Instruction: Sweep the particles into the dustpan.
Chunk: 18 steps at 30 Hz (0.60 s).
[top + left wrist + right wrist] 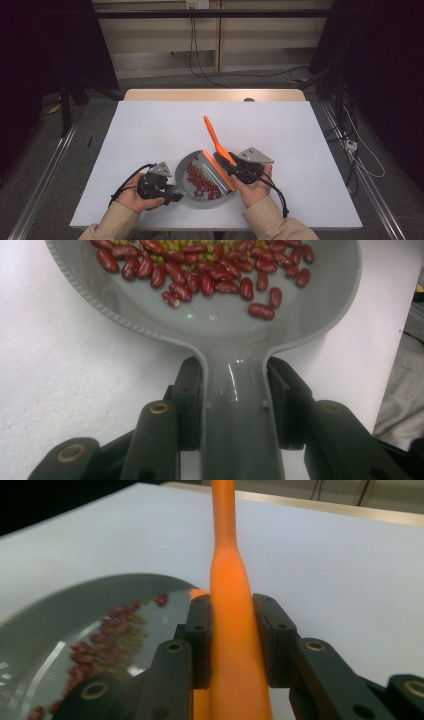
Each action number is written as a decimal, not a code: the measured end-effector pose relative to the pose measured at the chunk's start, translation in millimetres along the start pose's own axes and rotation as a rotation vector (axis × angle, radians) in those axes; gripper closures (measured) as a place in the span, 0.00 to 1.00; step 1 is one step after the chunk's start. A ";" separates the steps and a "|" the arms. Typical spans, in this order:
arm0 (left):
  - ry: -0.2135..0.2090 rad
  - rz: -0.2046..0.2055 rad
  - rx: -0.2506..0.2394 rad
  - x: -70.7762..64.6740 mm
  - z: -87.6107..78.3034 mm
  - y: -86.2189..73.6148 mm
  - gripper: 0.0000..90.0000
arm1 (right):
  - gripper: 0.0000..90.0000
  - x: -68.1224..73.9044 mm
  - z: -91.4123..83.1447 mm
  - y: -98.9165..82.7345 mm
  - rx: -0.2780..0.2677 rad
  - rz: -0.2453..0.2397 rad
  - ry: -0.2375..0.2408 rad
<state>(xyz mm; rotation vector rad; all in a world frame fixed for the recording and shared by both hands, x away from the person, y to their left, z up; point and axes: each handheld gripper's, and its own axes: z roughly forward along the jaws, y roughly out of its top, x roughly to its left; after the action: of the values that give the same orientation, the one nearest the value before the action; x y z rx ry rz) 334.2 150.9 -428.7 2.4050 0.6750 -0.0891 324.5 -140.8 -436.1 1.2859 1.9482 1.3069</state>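
Note:
A grey dustpan (182,172) lies on the white tabletop near the front, holding a heap of red kidney beans (202,182) mixed with small green ones. My left gripper (172,192) is shut on the pan's handle (235,440); both pads press its sides in the left gripper view, with the beans (210,275) just beyond. An orange brush (212,132) leans over the pan's right side, its head resting at the pan's open edge and its handle pointing up and away. My right gripper (231,167) is shut on that orange handle (227,580), with the pan (60,610) to its left.
The white table sheet (150,130) stretches bare around and behind the pan. A wooden table edge (215,95) runs along the back. Cables trail over the floor on the right (360,155) and behind the table.

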 end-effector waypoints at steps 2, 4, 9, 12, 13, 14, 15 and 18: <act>-0.006 -0.004 0.002 1.7 -2.4 1.1 0.70 | 0.79 5.9 1.2 -0.2 -0.019 0.017 0.016; -0.006 -0.018 -0.014 2.1 -4.4 1.4 0.70 | 0.79 7.8 1.9 2.2 -0.060 0.029 0.054; 0.003 -0.013 0.009 2.2 0.6 -1.3 0.70 | 0.79 8.6 4.4 7.1 -0.080 0.033 0.061; 0.000 -0.013 -0.021 3.1 0.9 -5.2 0.69 | 0.79 1.7 1.4 8.6 -0.099 0.026 0.050; 0.010 -0.009 -0.026 2.4 0.9 -5.1 0.69 | 0.79 -1.2 -0.4 8.8 -0.097 0.026 0.049; 0.021 -0.005 -0.026 0.8 2.2 -4.7 0.69 | 0.79 -4.2 -1.8 8.8 -0.099 0.030 0.043; 0.036 0.006 -0.019 -0.7 3.8 -4.0 0.69 | 0.79 -7.6 -3.2 9.2 -0.103 0.034 0.040; 0.047 0.014 -0.045 -0.8 4.6 -4.2 0.70 | 0.79 -16.1 -7.2 11.4 -0.112 0.031 0.022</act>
<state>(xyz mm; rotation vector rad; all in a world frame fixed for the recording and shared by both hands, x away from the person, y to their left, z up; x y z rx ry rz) 331.9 150.6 -434.6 2.3743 0.6740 -0.0115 331.4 -157.0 -424.6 1.2572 1.8479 1.4295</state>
